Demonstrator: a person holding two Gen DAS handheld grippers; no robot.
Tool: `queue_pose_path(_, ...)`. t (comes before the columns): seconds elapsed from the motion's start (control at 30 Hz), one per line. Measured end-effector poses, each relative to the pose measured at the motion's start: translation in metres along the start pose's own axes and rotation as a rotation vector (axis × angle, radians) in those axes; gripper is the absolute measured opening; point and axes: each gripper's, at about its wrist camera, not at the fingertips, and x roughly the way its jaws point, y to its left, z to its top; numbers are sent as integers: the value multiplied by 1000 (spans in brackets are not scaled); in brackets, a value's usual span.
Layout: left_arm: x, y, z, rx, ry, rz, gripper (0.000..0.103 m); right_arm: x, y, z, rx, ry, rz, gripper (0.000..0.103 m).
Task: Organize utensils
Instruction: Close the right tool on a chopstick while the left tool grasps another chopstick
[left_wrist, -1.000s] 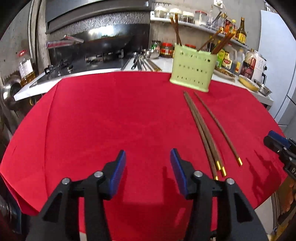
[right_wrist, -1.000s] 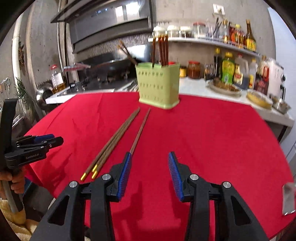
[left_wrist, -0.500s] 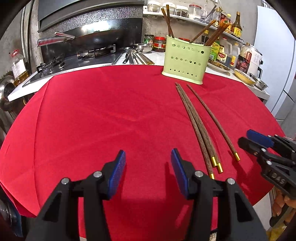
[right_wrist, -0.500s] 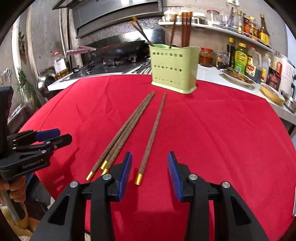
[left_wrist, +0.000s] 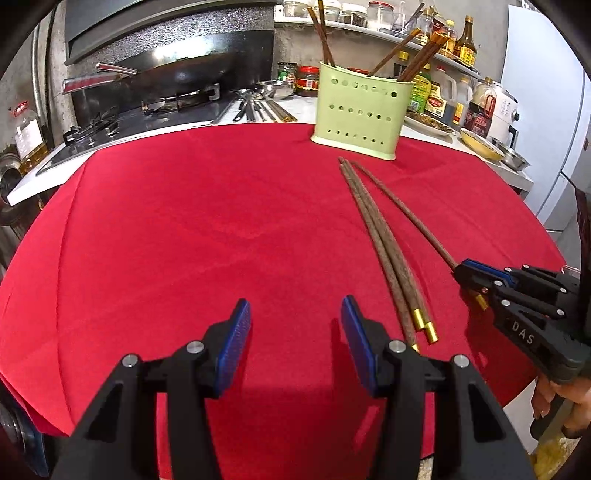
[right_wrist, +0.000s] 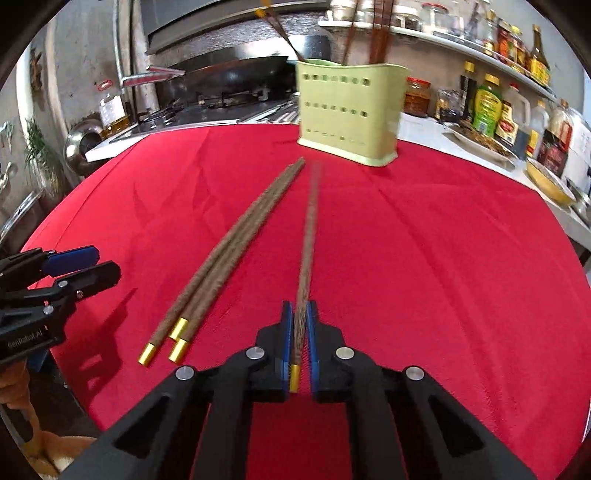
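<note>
One chopstick (right_wrist: 308, 243) is clamped near its gold end by the right gripper (right_wrist: 298, 314), jaws just closed; left gripper (left_wrist: 295, 325) is held half-open w/ nothing between, over the red cloth (left_wrist: 221, 229).

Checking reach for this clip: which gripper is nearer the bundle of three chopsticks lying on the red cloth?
Left. The left gripper hovers open just beside the bundle's gold-capped ends. The right gripper sits farther off on the other side, shut on the single chopstick.
</note>
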Motion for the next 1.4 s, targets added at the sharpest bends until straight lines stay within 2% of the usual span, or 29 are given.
queue_pose_path(0.2, 7, -21, 4, 35, 15, -66, 50, -12, -37, -12, 92, -13, -61, 7)
queue_pose_path(0.4, 18, -41, 10, 53, 45, -98, 44, -17, -52, -18, 118, -22, -64, 7)
queue_pose_path(0.6, 27, -53, 10, 92, 77, -48, 41, -17, -55, -18, 116, -29, -55, 7)
queue_pose_path(0.77, 28, -66, 7, 184, 74, 11, 41, -16, -54, -17, 112, -33, -49, 8)
queue_pose_path(0.83, 28, -63, 9, 181, 80, 21, 26, -16, -53, -17, 110, -37, -52, 8)
queue_pose_path(0.87, 28, -59, 11, 180, 80, 59, 14, -16, -53, -17, 110, -38, -53, 8)
queue_pose_path(0.9, 29, -57, 11, 182, 79, 93, 7, -16, -54, -18, 110, -40, -54, 8)
queue_pose_path(0.93, 29, -51, 11, 178, 76, 119, 7, -16, -54, -19, 112, -42, -55, 8)
queue_pose_path(1.1, 23, -29, 10, 105, 80, 145, 7, -17, -52, -21, 113, -46, -61, 7)
queue_pose_path(1.23, 16, -24, 4, 109, 81, 76, 7, -18, -53, -22, 116, -44, -38, 10)
queue_pose_path(1.33, 9, -18, -3, 89, 79, 55, 16, -22, -52, -25, 108, -45, -34, 12)
queue_pose_path(1.4, 6, -18, -9, 94, 71, 66, 26, -26, -51, -30, 97, -48, -34, 18)
